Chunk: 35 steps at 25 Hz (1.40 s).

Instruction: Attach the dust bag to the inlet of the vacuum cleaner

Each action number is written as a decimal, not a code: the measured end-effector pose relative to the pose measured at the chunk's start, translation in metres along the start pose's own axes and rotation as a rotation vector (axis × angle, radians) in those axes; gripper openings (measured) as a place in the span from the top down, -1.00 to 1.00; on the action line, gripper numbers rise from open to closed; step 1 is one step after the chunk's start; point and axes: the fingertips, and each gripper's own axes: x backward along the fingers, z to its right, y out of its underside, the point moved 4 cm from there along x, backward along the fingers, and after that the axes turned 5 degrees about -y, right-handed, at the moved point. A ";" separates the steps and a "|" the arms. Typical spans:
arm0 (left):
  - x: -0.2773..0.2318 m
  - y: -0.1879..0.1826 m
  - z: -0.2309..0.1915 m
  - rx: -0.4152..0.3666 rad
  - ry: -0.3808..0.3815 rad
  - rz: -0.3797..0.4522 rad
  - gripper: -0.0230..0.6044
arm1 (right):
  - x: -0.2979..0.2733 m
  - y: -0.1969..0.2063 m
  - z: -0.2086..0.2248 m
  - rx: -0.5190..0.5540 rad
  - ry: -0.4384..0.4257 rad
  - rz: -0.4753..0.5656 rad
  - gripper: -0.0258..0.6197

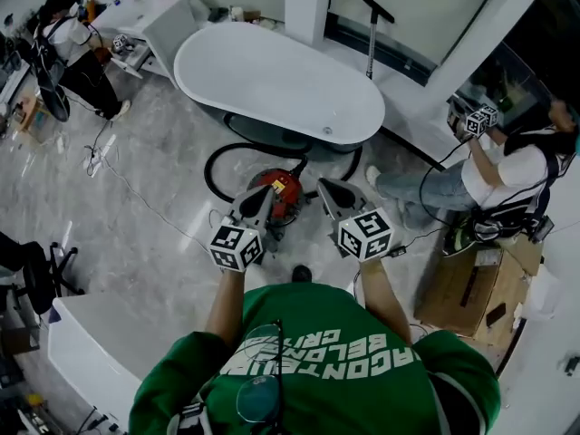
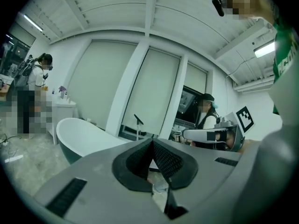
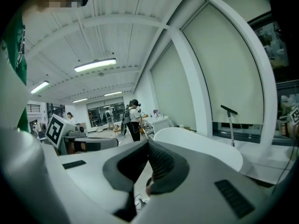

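Note:
The red vacuum cleaner (image 1: 283,194) sits on the marble floor in front of the bathtub, and its black hose (image 1: 220,157) loops out to the left. I see no dust bag in any view. My left gripper (image 1: 257,199) hangs just left of the vacuum in the head view, its jaws meeting at the tips with nothing between them. My right gripper (image 1: 330,190) hangs just right of the vacuum, jaws also closed and empty. In the left gripper view the left gripper (image 2: 152,142) points level across the room. The right gripper (image 3: 148,143) in its own view does the same.
A white bathtub (image 1: 272,75) lies beyond the vacuum, with a tall floor tap (image 1: 372,34) behind it. A person (image 1: 503,166) sits at the right beside a cardboard box (image 1: 471,288). Another person (image 1: 77,57) stands far left. A white cabinet (image 1: 91,343) stands near left.

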 end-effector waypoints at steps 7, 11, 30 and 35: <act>0.014 0.008 0.010 -0.003 -0.056 -0.007 0.91 | 0.010 0.018 -0.003 -0.015 -0.020 -0.027 0.90; 0.019 0.009 0.013 0.001 -0.074 0.010 0.91 | 0.011 0.023 -0.004 -0.014 -0.039 -0.039 0.90; 0.057 0.025 0.011 0.050 -0.254 0.056 0.91 | 0.011 0.032 -0.015 0.008 -0.145 -0.064 0.90; 0.062 0.030 0.012 0.062 -0.268 0.053 0.91 | 0.008 0.034 -0.014 0.003 -0.140 -0.070 0.90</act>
